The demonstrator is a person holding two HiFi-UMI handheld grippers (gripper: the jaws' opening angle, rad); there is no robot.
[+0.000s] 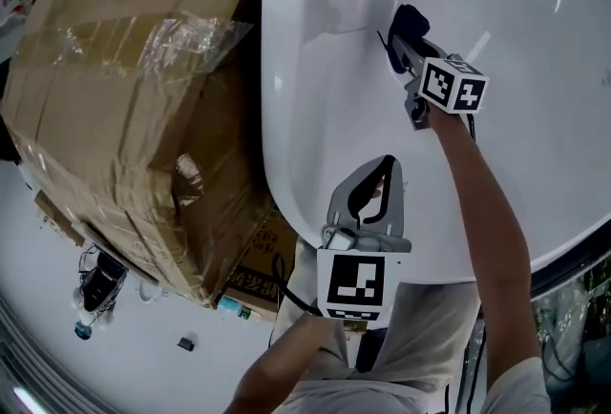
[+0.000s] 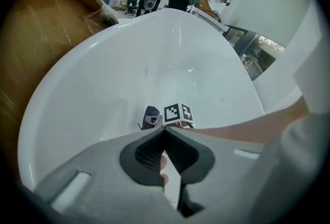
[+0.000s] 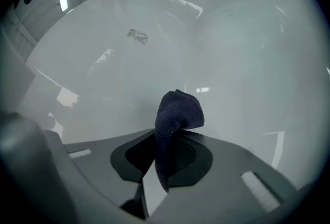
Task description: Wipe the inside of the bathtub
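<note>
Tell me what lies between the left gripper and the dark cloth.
Only bare white bathtub wall, seen in the head view, separates the left gripper from the cloth clamped in the right gripper.

Left hand-held gripper (image 2: pixel 164 130) closed, right hand-held gripper (image 3: pixel 171 135) outstretched, seemingly clamped on cloth (image 3: pixel 179 108)

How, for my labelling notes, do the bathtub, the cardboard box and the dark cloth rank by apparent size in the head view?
1. bathtub, though the frame crops it
2. cardboard box
3. dark cloth, by far the smallest
</note>
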